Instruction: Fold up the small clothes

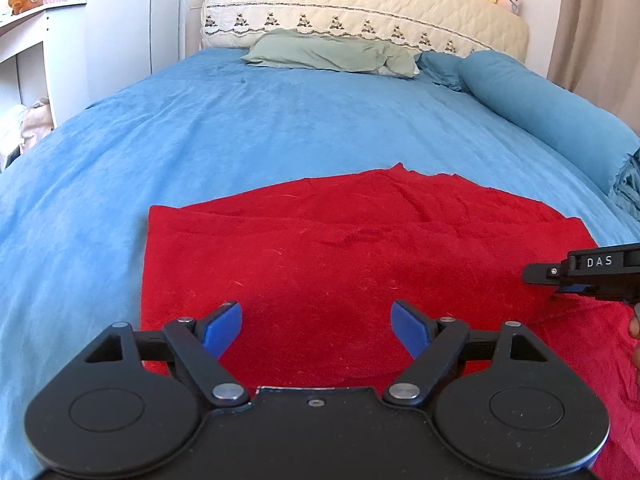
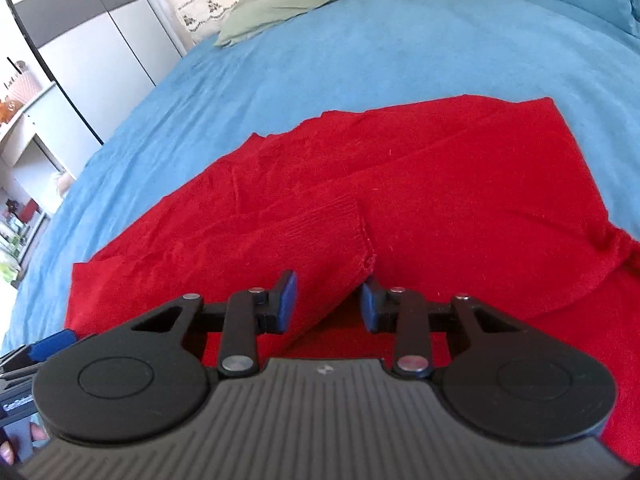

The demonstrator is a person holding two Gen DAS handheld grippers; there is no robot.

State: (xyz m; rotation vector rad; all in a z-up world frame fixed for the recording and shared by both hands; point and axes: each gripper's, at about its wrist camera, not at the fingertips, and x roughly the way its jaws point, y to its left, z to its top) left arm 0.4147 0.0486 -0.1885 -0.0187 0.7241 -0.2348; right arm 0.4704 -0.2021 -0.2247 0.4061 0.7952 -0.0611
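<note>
A red knit sweater [image 1: 340, 252] lies spread flat on the blue bedspread [image 1: 240, 120]. My left gripper [image 1: 316, 328] is open and empty, low over the sweater's near left part. In the right wrist view the sweater [image 2: 460, 184] has a sleeve with a ribbed cuff [image 2: 332, 232] folded across its body. My right gripper [image 2: 328, 304] is open, its blue pads [image 2: 286, 300] on either side of the sleeve just behind the cuff, not closed on it. The right gripper also shows at the right edge of the left wrist view [image 1: 560, 280].
A green pillow [image 1: 332, 52] and a cream quilted headboard [image 1: 360, 8] with plush toys stand at the far end. A blue bolster [image 1: 540, 108] lies along the right side. White wardrobe and shelves [image 1: 100, 20] stand left of the bed.
</note>
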